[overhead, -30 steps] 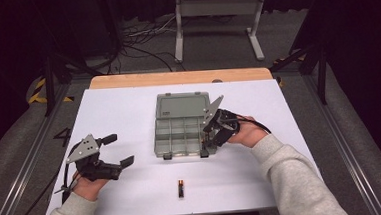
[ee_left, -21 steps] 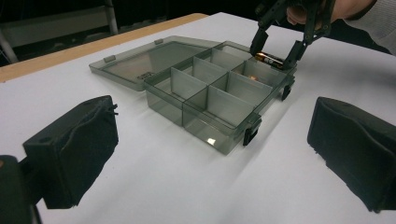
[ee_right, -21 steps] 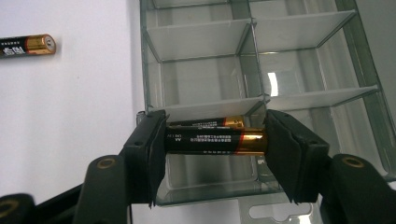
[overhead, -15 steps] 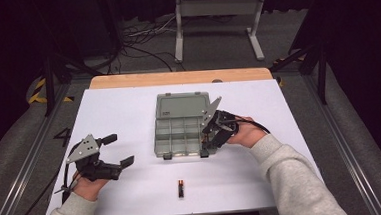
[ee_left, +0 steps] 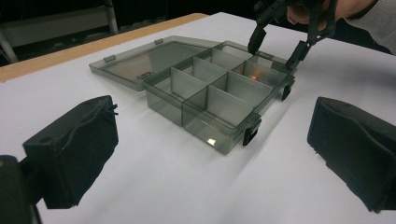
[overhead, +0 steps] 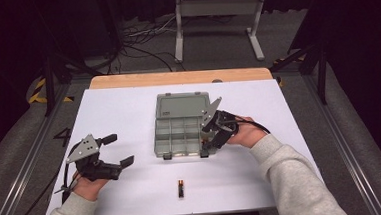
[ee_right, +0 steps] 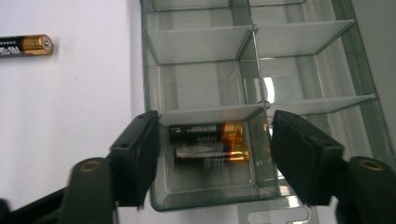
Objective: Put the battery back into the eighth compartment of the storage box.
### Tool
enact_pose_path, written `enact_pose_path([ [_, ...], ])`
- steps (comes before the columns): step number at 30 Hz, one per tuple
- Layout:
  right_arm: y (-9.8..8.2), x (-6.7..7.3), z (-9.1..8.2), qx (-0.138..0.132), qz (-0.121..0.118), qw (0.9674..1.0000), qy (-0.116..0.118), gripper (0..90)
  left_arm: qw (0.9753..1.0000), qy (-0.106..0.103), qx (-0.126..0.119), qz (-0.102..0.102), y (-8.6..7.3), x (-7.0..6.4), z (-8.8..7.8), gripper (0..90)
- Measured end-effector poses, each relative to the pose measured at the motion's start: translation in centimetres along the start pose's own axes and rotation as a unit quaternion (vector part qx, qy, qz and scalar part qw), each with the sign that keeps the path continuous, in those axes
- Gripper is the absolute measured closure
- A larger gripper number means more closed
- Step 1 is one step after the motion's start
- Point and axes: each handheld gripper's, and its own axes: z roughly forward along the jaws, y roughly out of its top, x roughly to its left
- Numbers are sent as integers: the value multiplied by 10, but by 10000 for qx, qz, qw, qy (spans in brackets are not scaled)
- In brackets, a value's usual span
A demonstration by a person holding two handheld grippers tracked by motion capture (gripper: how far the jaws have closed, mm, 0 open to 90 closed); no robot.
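Battery dropped into a corner cell of the clear organiser box, right jaws spread just above it.

Black-and-gold battery (ee_right: 208,132) lying flat on the floor of the corner compartment, mirrored in the glossy bottom so that it reads double; smoky clear compartment box (overhead: 180,130) at mid-table, lid (overhead: 182,106) folded flat behind. Right gripper (ee_right: 212,140) poised over that cell, jaws either side of the battery but off it, gripping nothing; compared with a second ago, jaws just opened wider, hand in the same spot at the box's right front corner. Left gripper (overhead: 115,149) resting at the left of the white table (overhead: 128,111), jaws wide apart and empty, unchanged. Second battery (overhead: 181,188) loose on the table near the front edge, also unmoved.
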Motion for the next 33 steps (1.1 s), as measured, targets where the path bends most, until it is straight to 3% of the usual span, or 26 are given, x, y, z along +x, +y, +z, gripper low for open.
enact_pose_path([
  [6,1,2,-5,-67,-9,9999,-93,270,10000,14,-9,-5,0,0,0,23],
  [11,6,8,-15,-295,39,9994,-169,169,10000,-2,-12,-28,0,0,0,23],
  [21,32,37,-34,-598,-158,9978,-246,64,10000,9,-11,-5,0,0,0,23],
  [33,51,66,-39,-707,-310,9967,-238,37,10000,11,-9,4,0,-1,0,23],
])
